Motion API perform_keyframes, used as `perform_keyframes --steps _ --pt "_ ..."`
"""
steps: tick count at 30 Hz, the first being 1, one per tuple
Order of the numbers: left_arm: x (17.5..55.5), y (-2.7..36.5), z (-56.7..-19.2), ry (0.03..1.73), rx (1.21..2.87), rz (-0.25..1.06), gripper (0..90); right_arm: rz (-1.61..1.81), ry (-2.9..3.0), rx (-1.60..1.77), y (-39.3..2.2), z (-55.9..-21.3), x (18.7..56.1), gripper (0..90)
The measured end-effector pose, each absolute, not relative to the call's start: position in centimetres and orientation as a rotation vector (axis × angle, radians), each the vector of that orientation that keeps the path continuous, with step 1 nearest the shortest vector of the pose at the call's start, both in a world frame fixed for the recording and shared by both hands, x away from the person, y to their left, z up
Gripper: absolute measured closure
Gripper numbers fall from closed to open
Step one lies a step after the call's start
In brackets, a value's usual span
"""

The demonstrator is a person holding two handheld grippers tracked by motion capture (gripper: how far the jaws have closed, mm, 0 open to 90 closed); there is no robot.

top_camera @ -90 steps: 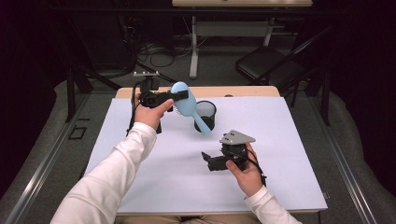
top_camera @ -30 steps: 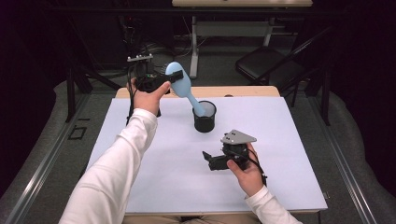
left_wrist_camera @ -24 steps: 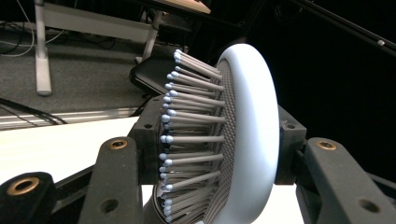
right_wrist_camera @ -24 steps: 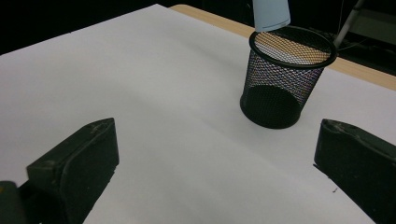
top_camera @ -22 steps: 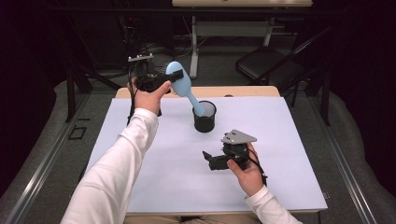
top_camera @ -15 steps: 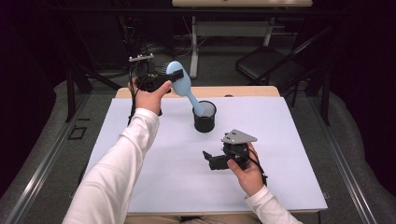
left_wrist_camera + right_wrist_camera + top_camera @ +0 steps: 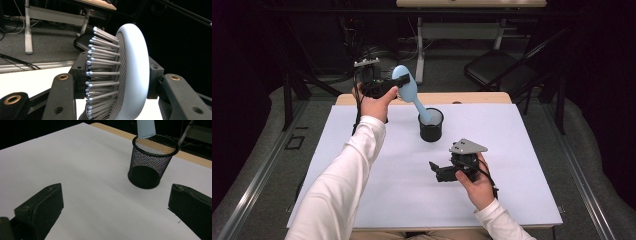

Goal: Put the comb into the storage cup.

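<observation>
- High view: the left gripper point(image 7: 398, 82) is raised over the far left corner of the table point(image 7: 362, 200), its jaws pinching the head of a light blue hairbrush point(image 7: 408, 90). The brush's long axis slants down and to the right, head high, and the handle end is at the rim of a black mesh cup point(image 7: 431, 126), just at its mouth.
- The cup stands upright in the far middle of the white sheet, near the far wooden edge. Wide bare sheet lies to its left, right and near side.
- The right gripper point(image 7: 435, 170) is held low over the near middle of the table, well apart from the cup, with its jaws pointing left. No lettering can be read on anything.
- Left gripper view: both black jaws press on the brush head point(image 7: 130, 72), one on the bristle side, one on the smooth back. The bristles point left.
- Right gripper view: the jaws stand spread with nothing between them. Ahead, the cup point(image 7: 150, 162) stands on bare sheet, with the pale blue handle tip point(image 7: 145, 128) at its rim.
</observation>
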State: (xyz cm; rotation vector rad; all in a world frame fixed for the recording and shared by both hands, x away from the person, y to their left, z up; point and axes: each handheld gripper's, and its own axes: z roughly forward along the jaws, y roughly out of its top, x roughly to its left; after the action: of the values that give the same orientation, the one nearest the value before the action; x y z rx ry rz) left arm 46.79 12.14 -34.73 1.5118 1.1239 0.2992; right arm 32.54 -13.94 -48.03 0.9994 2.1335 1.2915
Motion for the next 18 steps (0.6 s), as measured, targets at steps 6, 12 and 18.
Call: perform_keyframes --steps 6,12,18 --pt "46.9 11.8 -34.9 1.124 1.516 0.312 50.5 1.292 2.133 1.000 -13.9 -48.0 32.5 0.0" --pt "47.0 11.3 -35.2 1.125 1.521 0.323 50.4 1.293 2.130 1.001 -14.0 -48.0 32.5 0.0" --pt "47.0 10.5 -35.3 1.108 1.529 0.344 50.4 1.294 2.127 1.000 -14.0 -48.0 32.5 0.0"
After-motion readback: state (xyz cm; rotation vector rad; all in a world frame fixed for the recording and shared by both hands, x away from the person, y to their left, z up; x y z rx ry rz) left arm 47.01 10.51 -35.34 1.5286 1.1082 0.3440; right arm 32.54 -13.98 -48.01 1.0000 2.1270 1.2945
